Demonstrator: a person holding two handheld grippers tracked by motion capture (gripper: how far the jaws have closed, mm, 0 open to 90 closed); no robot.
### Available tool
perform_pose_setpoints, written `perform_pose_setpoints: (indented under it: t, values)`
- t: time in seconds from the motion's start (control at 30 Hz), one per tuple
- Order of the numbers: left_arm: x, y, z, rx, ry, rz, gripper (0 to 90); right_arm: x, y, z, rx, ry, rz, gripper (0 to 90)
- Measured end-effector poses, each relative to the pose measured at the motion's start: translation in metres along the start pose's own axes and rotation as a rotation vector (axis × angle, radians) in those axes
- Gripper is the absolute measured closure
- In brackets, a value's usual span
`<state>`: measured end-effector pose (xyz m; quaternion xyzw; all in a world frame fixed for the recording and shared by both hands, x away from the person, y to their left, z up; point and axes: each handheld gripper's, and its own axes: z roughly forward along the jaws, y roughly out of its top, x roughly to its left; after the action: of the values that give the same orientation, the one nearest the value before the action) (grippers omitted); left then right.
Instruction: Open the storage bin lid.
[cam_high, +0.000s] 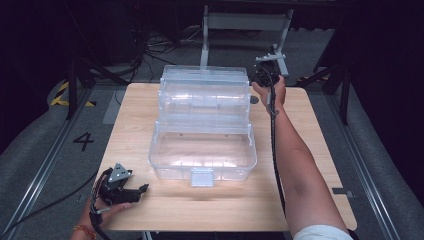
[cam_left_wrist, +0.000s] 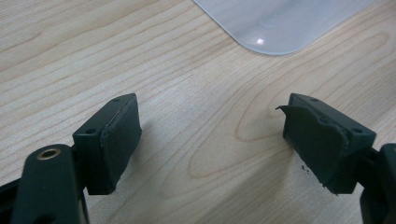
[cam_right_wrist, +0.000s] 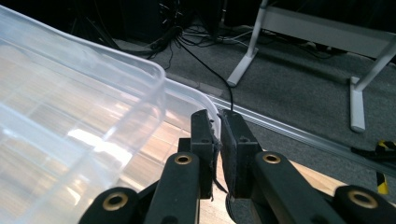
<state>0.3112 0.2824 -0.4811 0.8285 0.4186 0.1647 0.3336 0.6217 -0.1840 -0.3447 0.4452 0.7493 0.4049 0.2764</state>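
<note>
High view is showing the clear, tiered plastic storage box sitting mid-table, the right gripper pinching closed at its rear rim (light, slippery, so grip edges), the left gripper resting wide open.

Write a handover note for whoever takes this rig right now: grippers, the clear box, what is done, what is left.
Left gripper: open, holding nothing, resting low on the table at its near left corner.
Right gripper: shut at the far right corner of the clear box; whether it pinches the rim I cannot tell.
Box: mid-table, lid swung back and standing open, with nothing visible inside the base.
Done: box opened.
Left: probably closing or moving the lid, judging by the right gripper's place.
</note>
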Motion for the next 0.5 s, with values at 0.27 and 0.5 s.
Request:
perform_pose_setpoints:
  t: [0.27,0.5]
  values:
    - [0.000,0.000,0.000,0.000,0.000,0.000,19.7,0.005,0.004,-0.008,-0.007,0.000,-0.029,81.1]
    - [0.000,0.000,0.000,0.001,-0.002,0.000,19.7,0.007,-0.004,-0.015,-0.001,-0.002,-0.061,78.8]
